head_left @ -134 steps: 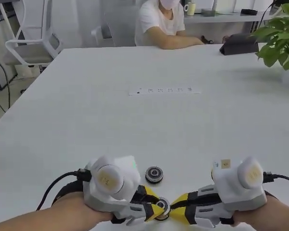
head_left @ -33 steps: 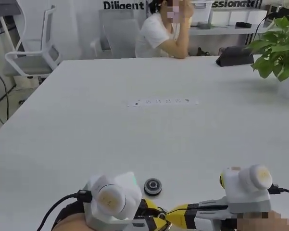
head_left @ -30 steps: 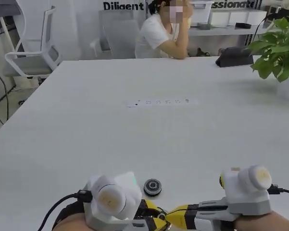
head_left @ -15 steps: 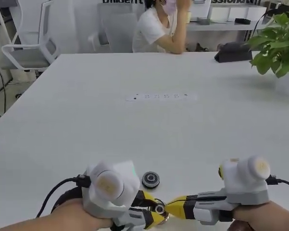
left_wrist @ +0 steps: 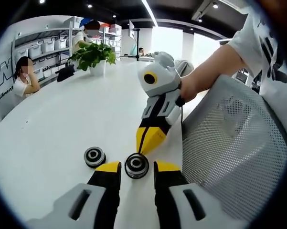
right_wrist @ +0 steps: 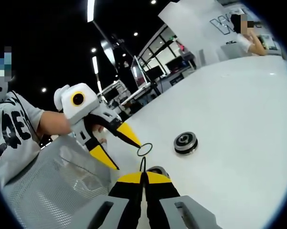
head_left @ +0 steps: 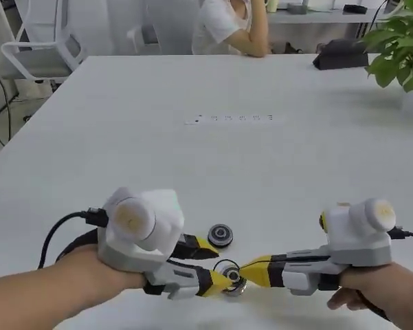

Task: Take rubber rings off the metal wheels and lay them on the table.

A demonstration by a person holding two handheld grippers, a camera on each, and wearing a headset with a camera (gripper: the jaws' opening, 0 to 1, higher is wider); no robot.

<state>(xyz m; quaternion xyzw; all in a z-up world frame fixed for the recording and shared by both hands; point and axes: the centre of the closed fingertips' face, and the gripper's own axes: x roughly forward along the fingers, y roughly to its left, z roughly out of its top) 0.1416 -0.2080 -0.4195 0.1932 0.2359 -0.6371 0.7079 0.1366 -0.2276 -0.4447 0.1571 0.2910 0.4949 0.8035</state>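
Black rubber, a thin rubber ring [right_wrist: 144, 150], is nipped in my right gripper [right_wrist: 143, 175], whose yellow-tipped jaws are pressed tight together on it. In the right gripper view the ring stands up from those jaws as a small open loop on a short stretched strand. Just behind the jaw tips lies the metal wheel [head_left: 232, 278], flat on the white table [head_left: 227, 165] close to its near edge. My left gripper [left_wrist: 137, 169] has its jaws spread, one yellow tip on each side of that wheel. In the left gripper view the wheel sits right between the tips, but I cannot tell whether either tip touches it. From the head view my two grippers meet nose to nose over the wheel, left coming in from the left and right from the right, with my hands wrapped around their white bodies. A second wheel [head_left: 220, 234] lies flat on the table just beyond the first, apart from both grippers, with a dark band around its rim. Farther up the table there is a flat white socket strip [head_left: 228, 118]. A leafy green plant [head_left: 402, 48] stands at the far right corner. A person in a white shirt [head_left: 230, 27] sits at the far side.
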